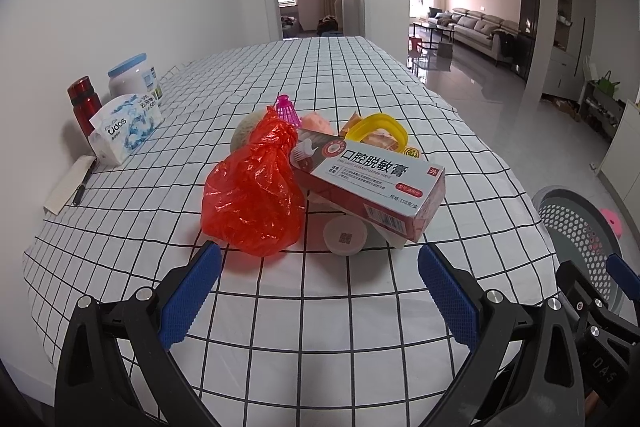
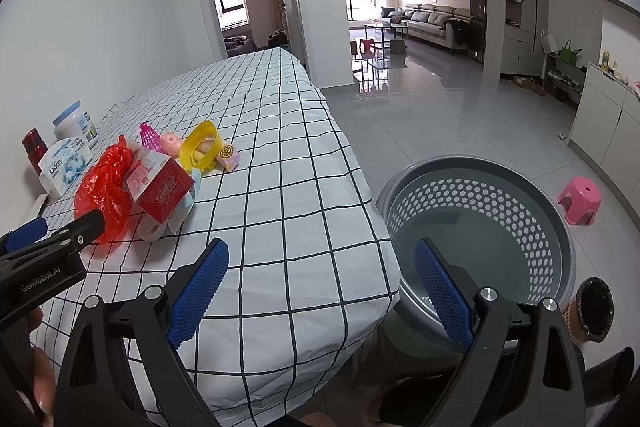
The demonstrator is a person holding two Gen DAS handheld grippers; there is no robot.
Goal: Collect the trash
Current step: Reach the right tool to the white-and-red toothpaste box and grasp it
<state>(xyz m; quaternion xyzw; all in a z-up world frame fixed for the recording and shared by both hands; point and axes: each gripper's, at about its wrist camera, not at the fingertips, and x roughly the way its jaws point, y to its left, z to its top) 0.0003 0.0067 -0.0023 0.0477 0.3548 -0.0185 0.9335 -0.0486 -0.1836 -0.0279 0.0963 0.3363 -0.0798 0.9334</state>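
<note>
A pile of trash lies on the checked tablecloth [image 1: 320,307]: a crumpled red plastic bag [image 1: 252,191], a red and white toothpaste box [image 1: 372,183], a small round cup [image 1: 345,237], a yellow plastic ring [image 1: 376,131] and a pink shuttlecock [image 1: 286,107]. My left gripper [image 1: 320,291] is open and empty, just short of the bag and cup. The pile also shows in the right wrist view, with the bag [image 2: 106,187] and box [image 2: 162,187]. My right gripper [image 2: 320,291] is open and empty over the table's edge, beside a grey perforated basket [image 2: 480,195] on the floor.
A red flask [image 1: 84,103], a white jar with a blue lid [image 1: 132,75], a tissue pack [image 1: 124,127] and a pen on paper [image 1: 80,187] stand along the wall at left. A pink stool [image 2: 580,199] stands on the floor beyond the basket.
</note>
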